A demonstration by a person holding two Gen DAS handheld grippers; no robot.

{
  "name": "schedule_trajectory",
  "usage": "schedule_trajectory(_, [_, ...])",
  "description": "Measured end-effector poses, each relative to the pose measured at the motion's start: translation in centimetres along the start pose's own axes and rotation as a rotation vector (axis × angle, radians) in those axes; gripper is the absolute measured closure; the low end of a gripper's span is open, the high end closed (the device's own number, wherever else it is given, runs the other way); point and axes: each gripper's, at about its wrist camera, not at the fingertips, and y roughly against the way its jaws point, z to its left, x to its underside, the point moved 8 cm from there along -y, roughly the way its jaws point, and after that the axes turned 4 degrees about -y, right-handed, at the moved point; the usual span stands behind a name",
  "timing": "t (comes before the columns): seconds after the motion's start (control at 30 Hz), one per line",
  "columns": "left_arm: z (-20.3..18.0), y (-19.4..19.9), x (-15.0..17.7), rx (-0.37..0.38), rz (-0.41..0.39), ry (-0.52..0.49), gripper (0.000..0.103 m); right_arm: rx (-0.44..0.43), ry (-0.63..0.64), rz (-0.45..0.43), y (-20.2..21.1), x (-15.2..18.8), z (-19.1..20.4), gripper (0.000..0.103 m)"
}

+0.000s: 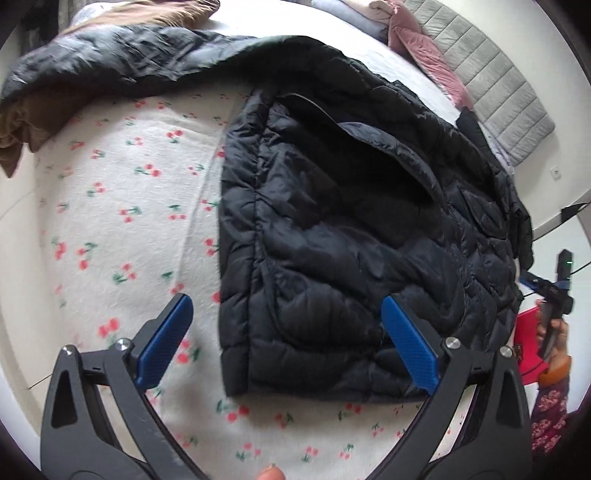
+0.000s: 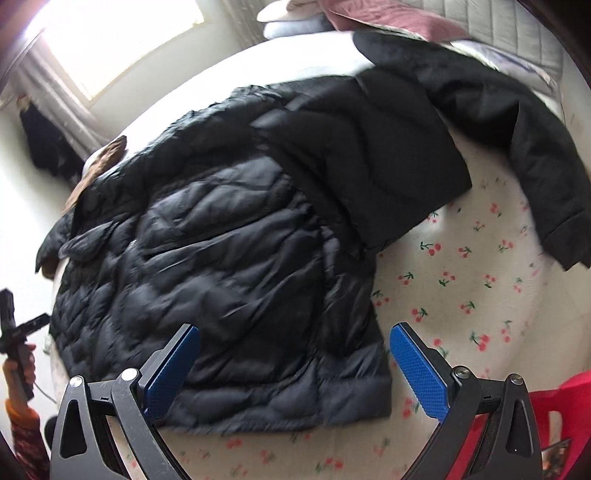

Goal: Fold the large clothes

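A black quilted puffer jacket (image 1: 351, 240) lies flat on a bed with a white cherry-print sheet (image 1: 122, 221). My left gripper (image 1: 286, 325) is open and empty, hovering above the jacket's near left hem corner. The jacket also fills the right wrist view (image 2: 229, 251), with one sleeve (image 2: 535, 155) stretched out to the far right. My right gripper (image 2: 293, 354) is open and empty above the jacket's near right hem corner. The right gripper in a hand shows in the left wrist view (image 1: 554, 295); the left one shows in the right wrist view (image 2: 14, 332).
A brown and grey garment (image 1: 92, 74) lies bunched at the far left of the bed. Pink and grey folded clothes (image 1: 406, 33) and a grey quilted headboard (image 1: 498, 85) are at the far end. A red plastic stool (image 2: 561, 417) stands by the bed's near edge. A bright window (image 2: 110, 44) is far left.
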Motion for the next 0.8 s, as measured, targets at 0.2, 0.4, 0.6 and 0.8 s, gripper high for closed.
schedule_trajectory(0.2, [-0.2,-1.5,0.1,-0.028,-0.004,-0.058,0.001,-0.016,-0.020,0.004,-2.8,1.2,-1.4,0.000])
schedule_trajectory(0.4, [-1.9,-2.6,0.7,-0.181,0.078,-0.178,0.001,0.054,0.103,-0.024,-2.6,2.7,-0.3,0.000])
schedule_trajectory(0.6, [-3.6,0.0,1.5,-0.044,0.067,-0.102,0.075,-0.050,0.052,-0.010,-1.0,3.5,0.7,0.057])
schedule_trajectory(0.8, [-5.9,4.3,2.8,0.037,0.024,-0.113,0.086,-0.137,0.026,-0.037,2.5,4.4,1.9,0.093])
